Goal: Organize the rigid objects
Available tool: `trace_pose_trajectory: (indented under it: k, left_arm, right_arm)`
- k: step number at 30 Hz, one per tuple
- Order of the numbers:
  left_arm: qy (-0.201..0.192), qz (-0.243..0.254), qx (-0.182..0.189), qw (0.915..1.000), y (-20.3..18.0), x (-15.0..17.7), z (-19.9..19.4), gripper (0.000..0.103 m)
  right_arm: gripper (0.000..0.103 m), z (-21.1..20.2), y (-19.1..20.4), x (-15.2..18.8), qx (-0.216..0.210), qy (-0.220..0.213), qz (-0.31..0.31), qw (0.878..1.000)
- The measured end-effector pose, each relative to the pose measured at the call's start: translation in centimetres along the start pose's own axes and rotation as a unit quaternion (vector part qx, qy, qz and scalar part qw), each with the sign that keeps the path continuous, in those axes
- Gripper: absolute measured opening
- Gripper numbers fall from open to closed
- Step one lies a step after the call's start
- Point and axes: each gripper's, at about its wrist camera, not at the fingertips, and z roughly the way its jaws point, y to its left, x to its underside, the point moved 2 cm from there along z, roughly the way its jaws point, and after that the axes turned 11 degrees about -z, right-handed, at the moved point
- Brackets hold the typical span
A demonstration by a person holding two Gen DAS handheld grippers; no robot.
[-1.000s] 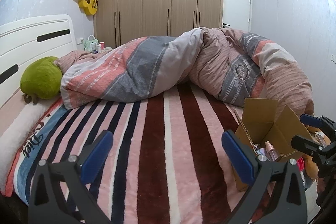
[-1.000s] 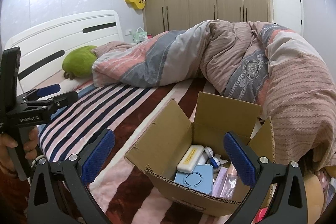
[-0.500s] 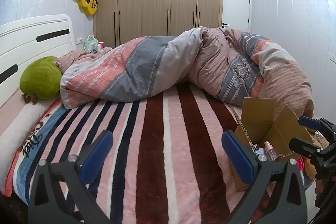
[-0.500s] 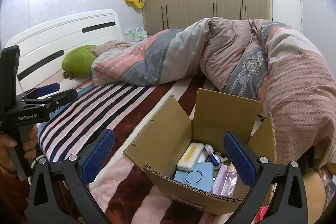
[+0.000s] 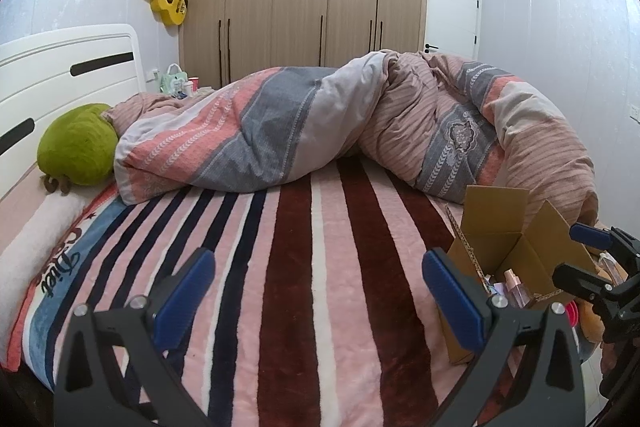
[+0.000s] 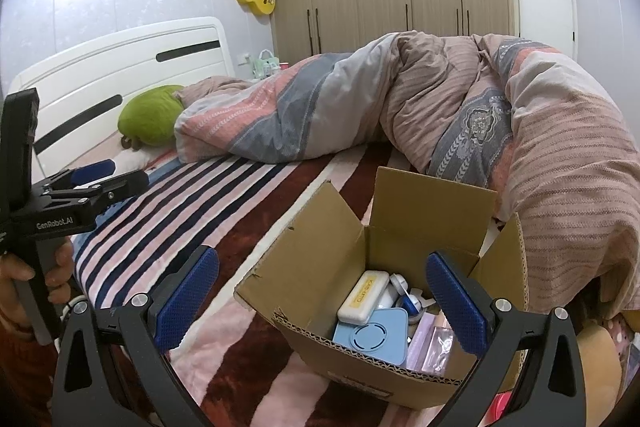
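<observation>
Blue pads sit on both my grippers, and both are spread wide with nothing held. My right gripper [image 6: 322, 297] hangs over the open cardboard box [image 6: 432, 211], one finger on each side of it and not touching. Inside the box I see a white case [image 6: 363, 298] with yellow writing too small for me to read, a light blue square case [image 6: 370, 335] just under it, and a pink packet [image 6: 434, 345] beside that. My left gripper [image 5: 320, 297] is over the striped blanket [image 5: 288, 267], well apart from the box. In the right view its side says "GenRobot.AI". The blanket has big dark letters near the pillow end that I cannot read fully. The box stands near the bed's right edge, close to the rolled-up quilt [image 5: 320, 123]. Lots of flat blanket lies open to the left.
</observation>
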Motion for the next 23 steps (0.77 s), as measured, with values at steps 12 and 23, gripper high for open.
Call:
trace_pose_trajectory:
  k: [12, 23]
  left_arm:
    - [-0.002, -0.003, -0.002, 1.0000, 0.21, 0.06, -0.10, 0.102]
    - [-0.005, -0.005, -0.003, 1.0000, 0.24, -0.06, -0.34, 0.102]
  right_arm:
    - [0.103, 0.04, -0.30, 0.05, -0.002, 0.003, -0.001, 1.000]
    - [0.103, -0.06, -0.29, -0.01, 0.000, 0.001, -0.002, 1.000]
